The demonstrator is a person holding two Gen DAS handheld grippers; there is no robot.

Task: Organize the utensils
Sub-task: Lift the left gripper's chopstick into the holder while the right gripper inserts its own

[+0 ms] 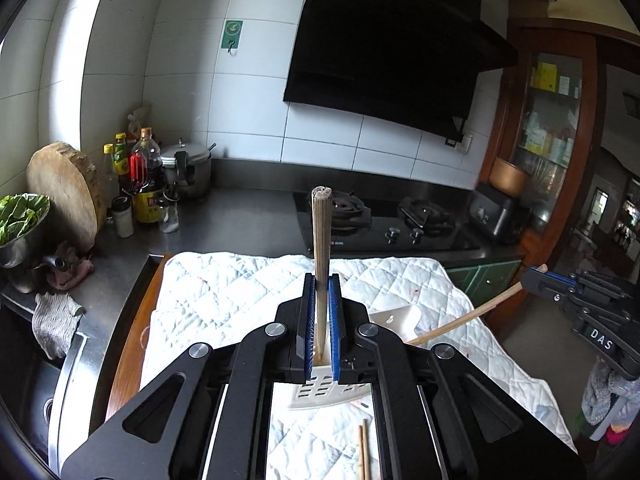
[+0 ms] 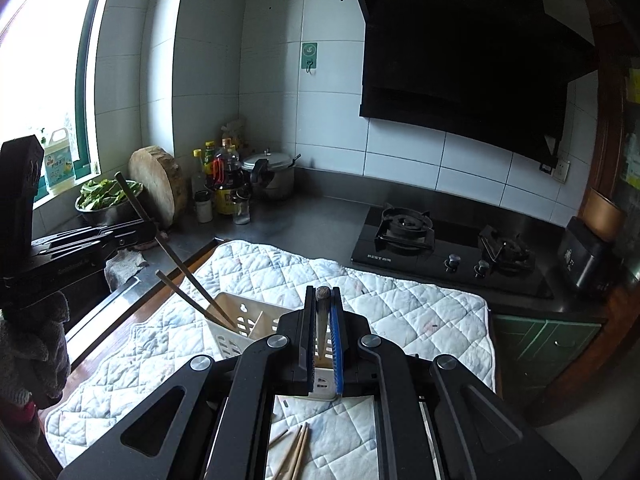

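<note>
While both grippers lower chopsticks into the white slotted holder (image 2: 240, 320) mid-table, the left gripper (image 1: 322, 320) jaws clamp a bundle (image 1: 321, 232), the right gripper (image 2: 323, 332) 1 stick (image 2: 322, 320). Loose chopsticks (image 2: 298, 448) remain near the front edge.

Two close wrist views above the shared quilted mat (image 1: 224, 292), facing the stove (image 2: 452, 248).
</note>
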